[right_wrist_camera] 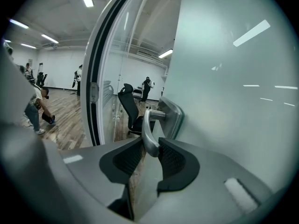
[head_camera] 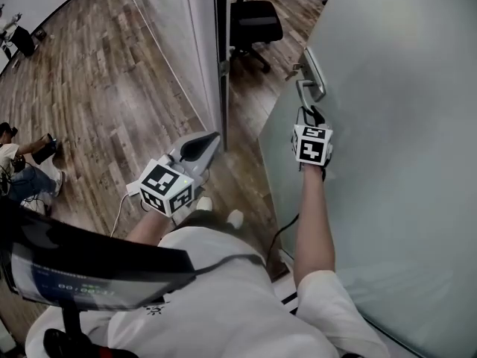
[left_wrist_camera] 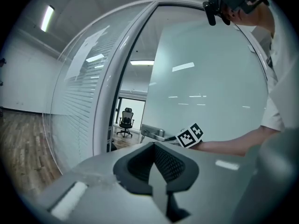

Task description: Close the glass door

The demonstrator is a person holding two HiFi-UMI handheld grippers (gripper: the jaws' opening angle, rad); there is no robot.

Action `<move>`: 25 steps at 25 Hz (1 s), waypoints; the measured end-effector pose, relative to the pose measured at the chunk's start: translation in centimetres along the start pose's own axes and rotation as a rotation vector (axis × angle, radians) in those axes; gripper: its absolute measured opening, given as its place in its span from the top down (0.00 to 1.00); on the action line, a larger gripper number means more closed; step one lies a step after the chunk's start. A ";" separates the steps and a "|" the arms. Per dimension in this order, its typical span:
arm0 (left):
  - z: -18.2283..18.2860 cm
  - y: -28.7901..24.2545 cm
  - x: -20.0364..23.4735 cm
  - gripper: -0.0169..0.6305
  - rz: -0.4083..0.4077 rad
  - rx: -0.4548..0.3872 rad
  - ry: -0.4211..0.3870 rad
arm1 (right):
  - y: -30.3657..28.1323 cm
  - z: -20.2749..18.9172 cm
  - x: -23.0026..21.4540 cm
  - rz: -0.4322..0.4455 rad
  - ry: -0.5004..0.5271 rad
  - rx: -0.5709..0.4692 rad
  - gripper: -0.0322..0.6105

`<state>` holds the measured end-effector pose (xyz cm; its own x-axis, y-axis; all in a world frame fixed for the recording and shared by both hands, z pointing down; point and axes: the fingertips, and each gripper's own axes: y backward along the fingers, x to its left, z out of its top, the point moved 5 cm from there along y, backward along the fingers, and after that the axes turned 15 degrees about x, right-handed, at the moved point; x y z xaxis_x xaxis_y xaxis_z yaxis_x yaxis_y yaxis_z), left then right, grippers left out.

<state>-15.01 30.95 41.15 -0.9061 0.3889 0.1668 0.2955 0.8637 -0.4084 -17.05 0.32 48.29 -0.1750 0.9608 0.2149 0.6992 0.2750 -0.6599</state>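
The frosted glass door [head_camera: 387,162] stands ajar at the right, with a gap to the dark door frame [head_camera: 221,58]. My right gripper [head_camera: 311,115] reaches up to the metal lever handle [head_camera: 313,77]. In the right gripper view the handle [right_wrist_camera: 148,134] sits between the two pads of the right gripper [right_wrist_camera: 150,155], which press on it from both sides. My left gripper [head_camera: 205,142] hovers low beside the frame, apart from the door. In the left gripper view the left gripper [left_wrist_camera: 154,153] has its pads together and holds nothing. The right gripper's marker cube [left_wrist_camera: 190,135] shows past it at the door [left_wrist_camera: 210,92].
A black office chair [head_camera: 253,21] stands beyond the doorway. A fixed glass wall [left_wrist_camera: 79,101] with blinds runs left of the frame [right_wrist_camera: 96,78]. A person [head_camera: 19,166] sits on the wood floor at far left. Other people stand far off in the room.
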 end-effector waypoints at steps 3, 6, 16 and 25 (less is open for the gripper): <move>-1.5 3.1 2.0 0.97 -0.001 -0.033 0.005 | 0.8 -0.5 4.5 0.003 0.029 0.004 0.78; -1.1 4.8 2.3 0.97 -0.012 -0.046 -0.003 | 2.1 -0.5 6.3 0.021 0.055 -0.011 0.78; -0.1 6.0 3.6 0.97 0.013 -0.036 0.014 | 4.3 -0.3 9.0 0.096 0.106 -0.030 0.78; 0.5 6.3 3.2 0.97 0.016 -0.041 0.019 | 6.7 -0.3 12.0 0.153 0.142 -0.053 0.78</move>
<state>-16.22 37.53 38.67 -0.8954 0.4081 0.1782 0.3219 0.8697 -0.3742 -14.28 13.72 46.62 0.0332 0.9756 0.2169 0.7463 0.1202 -0.6547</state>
